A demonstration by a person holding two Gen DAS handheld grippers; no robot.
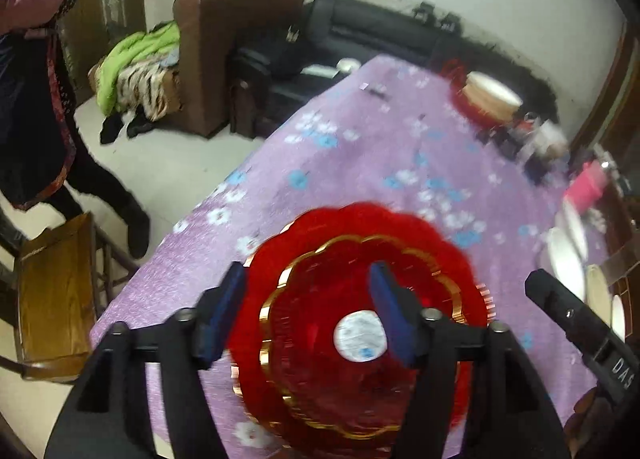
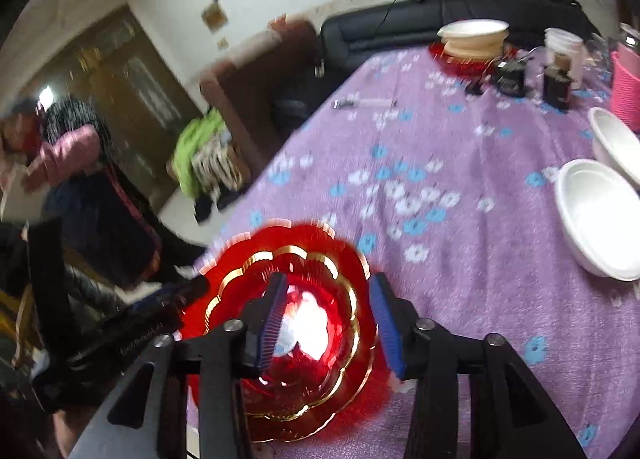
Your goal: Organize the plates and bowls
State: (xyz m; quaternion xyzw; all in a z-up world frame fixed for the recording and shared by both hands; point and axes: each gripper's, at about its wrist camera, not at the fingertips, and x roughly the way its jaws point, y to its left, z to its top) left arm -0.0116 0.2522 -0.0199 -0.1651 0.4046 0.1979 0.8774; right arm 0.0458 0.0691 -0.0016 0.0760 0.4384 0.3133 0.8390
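A stack of red scalloped plates with gold rims point(image 1: 340, 323) lies on the purple flowered tablecloth near the front edge; it also shows in the right wrist view point(image 2: 296, 323). My left gripper point(image 1: 308, 311) is open, its blue pads straddling the left part of the stack from above. My right gripper point(image 2: 328, 319) is open over the same stack, empty. Two white bowls point(image 2: 600, 215) sit at the right. A cream bowl stack on a red plate point(image 2: 474, 41) stands at the far end, also in the left wrist view point(image 1: 490, 97).
A pink basket point(image 2: 626, 87), black devices and a white jar point(image 2: 562, 51) crowd the far right of the table point(image 1: 360, 163). A person point(image 1: 36, 99) stands left of the table beside a wooden chair point(image 1: 56, 291). Sofas stand behind.
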